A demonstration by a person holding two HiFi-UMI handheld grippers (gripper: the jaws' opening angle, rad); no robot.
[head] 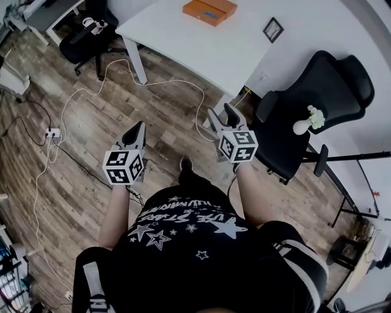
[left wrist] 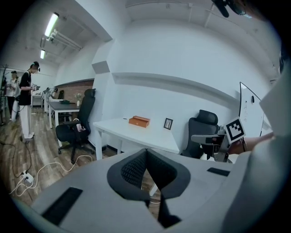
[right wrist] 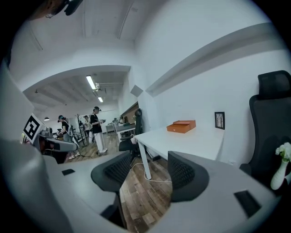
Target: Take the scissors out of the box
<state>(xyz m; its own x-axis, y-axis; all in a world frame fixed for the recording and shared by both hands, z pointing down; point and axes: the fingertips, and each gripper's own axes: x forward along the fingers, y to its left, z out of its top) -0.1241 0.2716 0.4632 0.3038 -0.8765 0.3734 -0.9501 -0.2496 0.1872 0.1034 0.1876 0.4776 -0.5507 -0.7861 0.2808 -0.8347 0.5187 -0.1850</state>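
An orange box (head: 209, 11) lies closed on the far part of a white table (head: 183, 43); it also shows as the orange box (left wrist: 139, 121) in the left gripper view and the orange box (right wrist: 181, 126) in the right one. No scissors are in sight. Both grippers hang over the wooden floor, well short of the table, pointing toward it. My left gripper (head: 137, 127) has its pads touching (left wrist: 145, 152), with nothing between them. My right gripper (head: 220, 113) stands open and empty (right wrist: 148, 170).
A small framed picture (head: 273, 29) stands on the table near the wall. A black office chair (head: 311, 104) with a white vase (head: 303, 125) is to the right. A white cable (head: 153, 82) and a power strip (head: 52, 132) lie on the floor. People (right wrist: 96, 129) stand far off.
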